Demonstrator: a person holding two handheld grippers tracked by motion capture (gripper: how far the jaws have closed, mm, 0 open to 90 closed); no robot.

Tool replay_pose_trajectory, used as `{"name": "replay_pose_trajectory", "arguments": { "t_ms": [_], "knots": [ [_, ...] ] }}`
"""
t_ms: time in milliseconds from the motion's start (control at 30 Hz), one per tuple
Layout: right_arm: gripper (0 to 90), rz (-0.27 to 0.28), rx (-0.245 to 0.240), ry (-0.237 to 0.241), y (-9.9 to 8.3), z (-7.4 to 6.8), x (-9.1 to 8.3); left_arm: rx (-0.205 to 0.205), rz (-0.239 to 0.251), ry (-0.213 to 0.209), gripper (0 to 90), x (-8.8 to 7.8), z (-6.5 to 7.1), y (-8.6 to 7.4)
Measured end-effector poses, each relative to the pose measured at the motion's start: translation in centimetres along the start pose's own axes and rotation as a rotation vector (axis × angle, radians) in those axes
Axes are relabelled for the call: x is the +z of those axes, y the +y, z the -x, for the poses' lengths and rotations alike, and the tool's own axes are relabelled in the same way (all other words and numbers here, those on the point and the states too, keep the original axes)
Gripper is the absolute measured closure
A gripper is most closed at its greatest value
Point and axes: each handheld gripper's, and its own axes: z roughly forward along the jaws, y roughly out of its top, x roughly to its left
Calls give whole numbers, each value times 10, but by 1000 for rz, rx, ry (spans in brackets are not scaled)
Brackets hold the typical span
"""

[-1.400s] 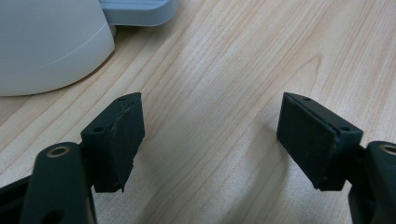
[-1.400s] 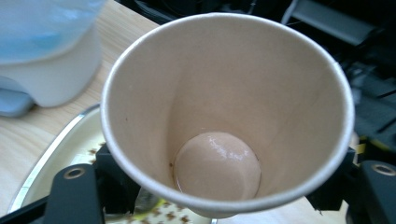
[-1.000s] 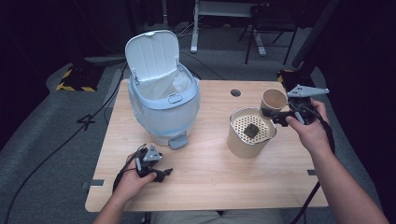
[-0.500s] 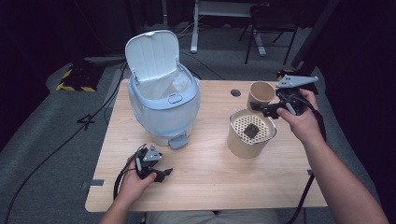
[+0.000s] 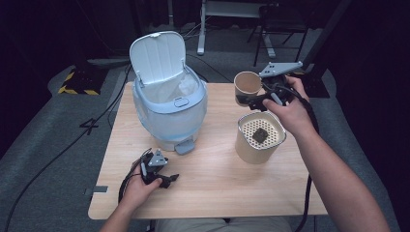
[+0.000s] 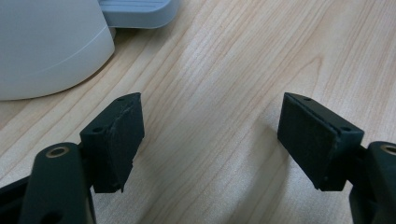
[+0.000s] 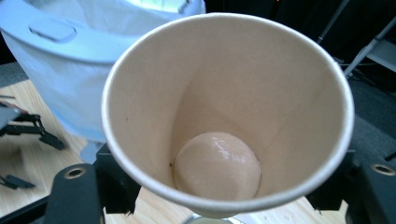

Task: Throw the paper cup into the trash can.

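My right claw (image 5: 247, 99) grips the paper cup (image 5: 246, 86) by its sides, mouth up, for the open bin (image 5: 167, 104); left claw (image 5: 167, 179) rests wide and empty on the desk (image 5: 217, 188).

Bright tabletop, dark surroundings, soft shadows

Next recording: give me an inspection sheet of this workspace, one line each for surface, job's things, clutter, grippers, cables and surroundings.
Surface: light wooden table, bare wood around the items.
Job's things: brown paper cup, tilted, off the table, inside looks empty; tan canister with a perforated insert and a dark lump on it; pale blue pedal bin, lid up, white liner inside.
Clutter: nothing seen.
Grippers: right gripper shut on the paper cup, above the canister's far side; left gripper open, low over the table's near left, nothing between its jaws.
Cables: black cable trailing along the right forearm; another by the left hand.
Surroundings: grey floor, yellow-black marking, desk legs behind.
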Motion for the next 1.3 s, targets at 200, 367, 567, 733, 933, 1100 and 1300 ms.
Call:
{"name": "replay_pose_trajectory", "arguments": {
  "t_ms": [200,367,567,733,933,1100,1300],
  "knots": [
    [276,9,-16,16,22,-9,10,3,0,4,236,1,-1,1],
    [276,27,-31,39,40,-17,22,-1,2,9,236,1,0,1],
    [274,58,-47,59,65,-27,40,-10,1,8,238,2,1,2],
    [273,71,-45,78,75,-33,48,-8,2,10,238,2,1,2],
    [273,87,-22,99,88,-41,68,-7,1,8,238,2,0,2],
    [273,107,-16,126,94,-50,83,-6,0,8,238,2,0,2],
    [271,107,-30,122,99,-68,114,-7,0,8,238,2,0,2]
  ]
}}
